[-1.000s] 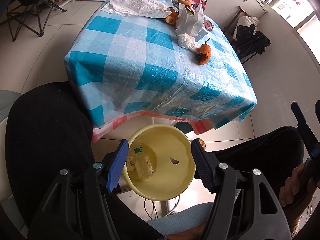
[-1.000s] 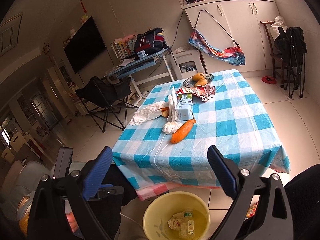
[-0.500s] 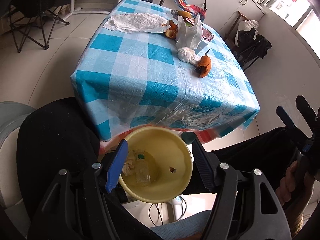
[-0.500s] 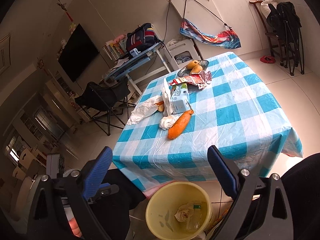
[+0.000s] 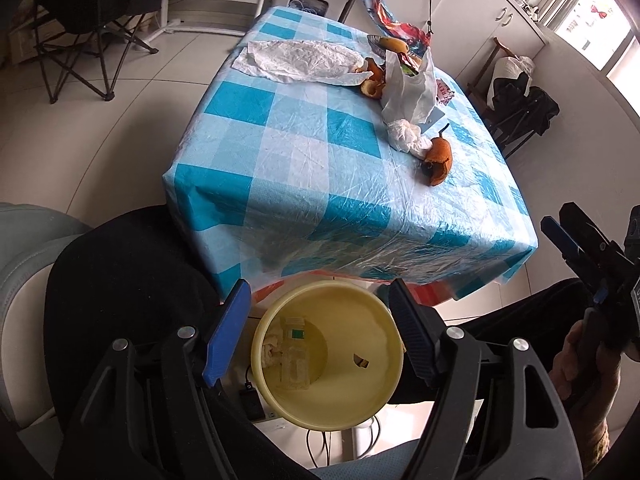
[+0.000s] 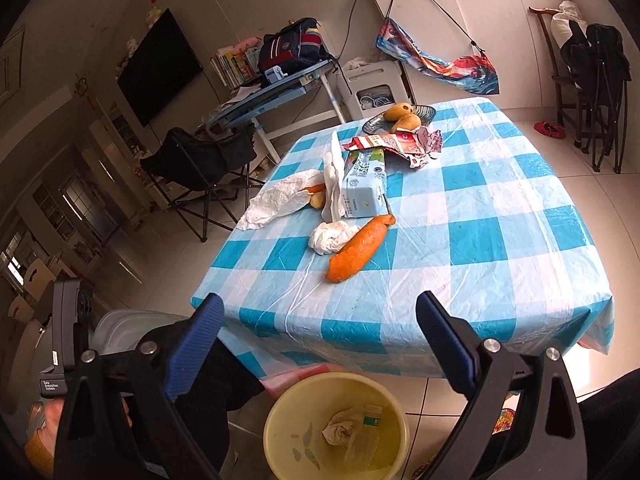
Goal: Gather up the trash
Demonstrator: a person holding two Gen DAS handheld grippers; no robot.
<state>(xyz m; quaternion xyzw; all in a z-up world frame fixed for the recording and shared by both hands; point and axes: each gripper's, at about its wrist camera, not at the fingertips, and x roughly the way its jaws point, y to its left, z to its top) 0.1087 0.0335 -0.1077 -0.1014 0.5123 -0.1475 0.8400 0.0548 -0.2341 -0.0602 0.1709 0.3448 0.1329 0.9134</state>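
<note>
A yellow bin (image 5: 328, 354) stands on the floor by the table's near edge, with a crumpled tissue (image 6: 339, 429) and a small carton inside; it also shows in the right wrist view (image 6: 276, 420). My left gripper (image 5: 320, 332) is open and empty above the bin. My right gripper (image 6: 320, 344) is open and empty above the table's near edge. On the blue checked table (image 6: 460, 248) lie an orange peel (image 6: 358, 248), a crumpled tissue (image 6: 330, 237), a milk carton (image 6: 364, 190), white plastic bags (image 6: 280, 200) and a torn red wrapper (image 6: 404, 145).
A plate with mangoes (image 6: 402, 117) sits at the table's far end. A folding chair (image 6: 200, 168) and a desk (image 6: 272, 92) stand to the left, white cabinets (image 6: 480, 20) behind, another chair (image 6: 592, 92) at right. My black-clad knees flank the bin.
Both grippers have risen and pulled back slightly; the table and bin sit lower and nearer the centre in both views. Both stay open and empty.
</note>
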